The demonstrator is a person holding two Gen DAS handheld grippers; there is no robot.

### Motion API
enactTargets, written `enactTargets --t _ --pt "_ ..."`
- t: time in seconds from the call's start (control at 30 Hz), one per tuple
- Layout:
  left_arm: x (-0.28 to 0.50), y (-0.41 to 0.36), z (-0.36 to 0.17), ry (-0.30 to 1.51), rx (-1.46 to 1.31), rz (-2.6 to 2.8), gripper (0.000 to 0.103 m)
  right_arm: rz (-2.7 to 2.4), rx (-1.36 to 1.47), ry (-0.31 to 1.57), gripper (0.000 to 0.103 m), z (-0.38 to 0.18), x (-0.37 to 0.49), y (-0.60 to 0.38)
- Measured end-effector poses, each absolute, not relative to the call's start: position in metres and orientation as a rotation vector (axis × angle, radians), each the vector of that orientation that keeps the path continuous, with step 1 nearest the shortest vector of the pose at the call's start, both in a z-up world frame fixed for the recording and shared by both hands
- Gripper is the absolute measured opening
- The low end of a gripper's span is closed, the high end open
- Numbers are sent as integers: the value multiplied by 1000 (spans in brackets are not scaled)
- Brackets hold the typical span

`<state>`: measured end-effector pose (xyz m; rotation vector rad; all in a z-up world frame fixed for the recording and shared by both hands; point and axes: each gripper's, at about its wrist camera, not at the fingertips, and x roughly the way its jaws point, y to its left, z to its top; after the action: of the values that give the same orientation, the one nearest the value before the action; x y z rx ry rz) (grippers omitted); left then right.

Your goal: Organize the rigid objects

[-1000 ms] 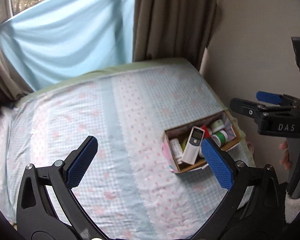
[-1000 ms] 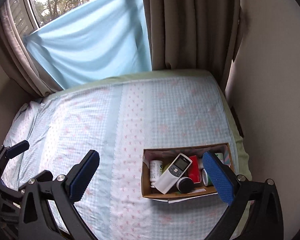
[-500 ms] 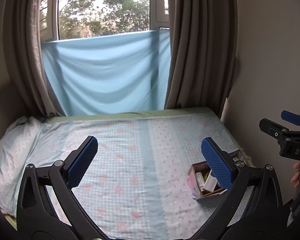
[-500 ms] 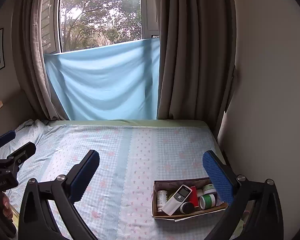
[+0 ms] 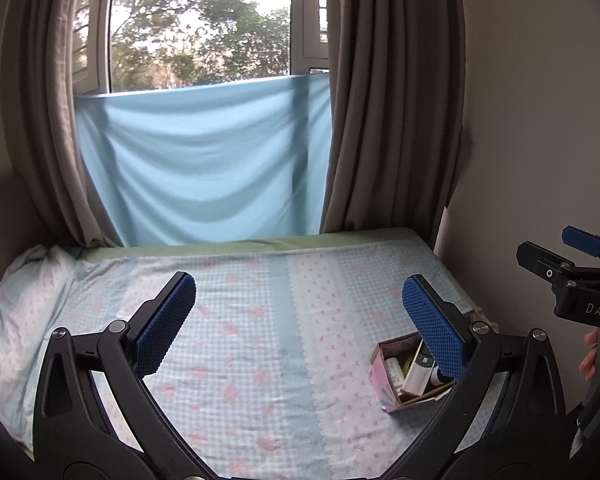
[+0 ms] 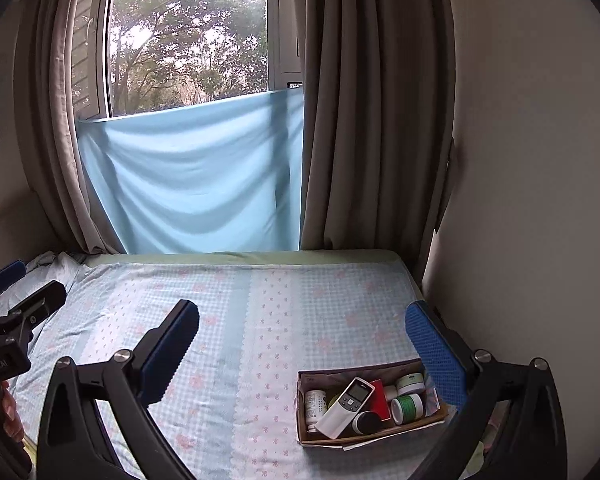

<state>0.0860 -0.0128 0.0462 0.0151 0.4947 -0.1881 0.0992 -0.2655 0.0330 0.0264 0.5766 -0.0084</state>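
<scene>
Both cameras have tilted up since a second ago, bringing the window and trees into sight where only the bed showed. Left wrist view: the left gripper (image 5: 300, 320) hangs above the bed (image 5: 260, 340) with its blue-padded fingers (image 5: 432, 328) spread wide and empty; the cardboard box (image 5: 384, 380) of small items sits at four o'clock, partly behind the right-hand pad, near the bed's wall-side edge. The right gripper (image 5: 572, 268) shows at three o'clock, held by a hand (image 5: 590, 356). Right wrist view: the right gripper (image 6: 302, 340) likewise has its fingers set wide apart, gripping nothing. The box (image 6: 306, 412) lies at five o'clock, holding a white remote (image 6: 346, 408) laid slantwise over jars and bottles (image 6: 408, 406). A blue sheet (image 6: 196, 176) hangs across the window at twelve o'clock between brown curtains (image 6: 364, 120); the left gripper (image 6: 24, 304) enters at nine o'clock.
</scene>
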Motion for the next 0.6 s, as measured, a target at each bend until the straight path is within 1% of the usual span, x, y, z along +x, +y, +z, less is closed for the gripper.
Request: enactTargets --t 0.6 --pt "90 -8 48 483 -13 -176 103 -8 19 583 103 34 106 -263"
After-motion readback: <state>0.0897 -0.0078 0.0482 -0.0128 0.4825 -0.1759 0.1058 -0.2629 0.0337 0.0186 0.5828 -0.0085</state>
